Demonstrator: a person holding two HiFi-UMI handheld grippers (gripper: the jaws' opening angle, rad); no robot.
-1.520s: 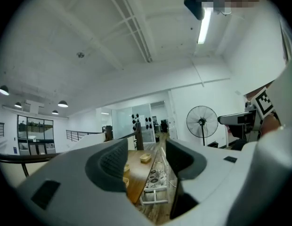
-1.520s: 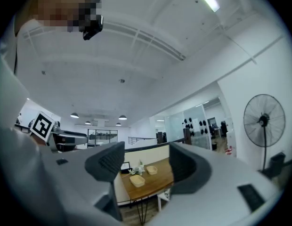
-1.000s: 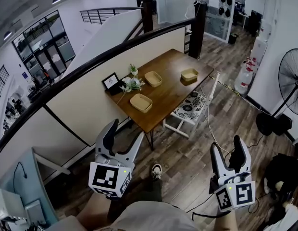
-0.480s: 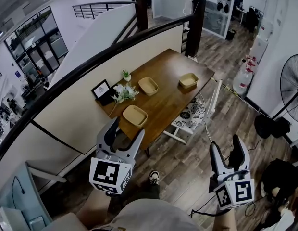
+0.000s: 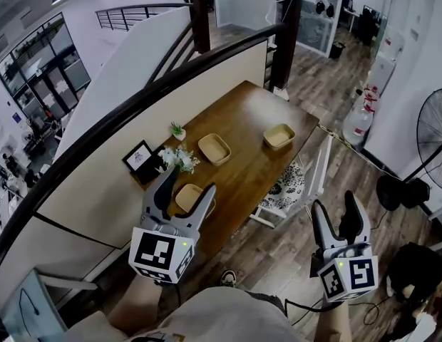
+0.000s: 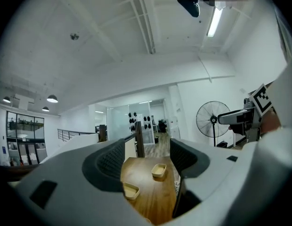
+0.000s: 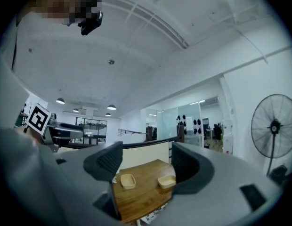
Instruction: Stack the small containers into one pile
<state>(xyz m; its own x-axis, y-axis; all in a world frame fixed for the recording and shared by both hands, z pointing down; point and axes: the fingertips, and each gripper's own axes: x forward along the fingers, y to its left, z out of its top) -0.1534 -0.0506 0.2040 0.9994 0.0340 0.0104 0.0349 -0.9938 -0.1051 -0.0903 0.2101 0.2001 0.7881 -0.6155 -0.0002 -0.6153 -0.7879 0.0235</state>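
Three shallow tan containers lie apart on the brown wooden table (image 5: 242, 112): one in the middle (image 5: 214, 148), one toward the far right end (image 5: 279, 135), and a near one (image 5: 185, 198) partly hidden behind my left gripper (image 5: 187, 184). That gripper is open and empty, held in the air short of the table. My right gripper (image 5: 335, 209) is open and empty over the wooden floor. In the left gripper view, two containers (image 6: 158, 170) (image 6: 131, 190) show far off between the jaws. The right gripper view also shows two (image 7: 127, 181) (image 7: 166, 181).
A white chair with a patterned cushion (image 5: 286, 180) stands at the table's near side. A small picture frame (image 5: 139, 157) and a white flower plant (image 5: 177, 157) sit at the table's left end. A dark railing (image 5: 135, 105) runs behind; a fan (image 5: 435, 130) stands at right.
The table has drawn closer and slid down and left in the head view; the near container now lies behind the left gripper. Both grippers stay open and empty.
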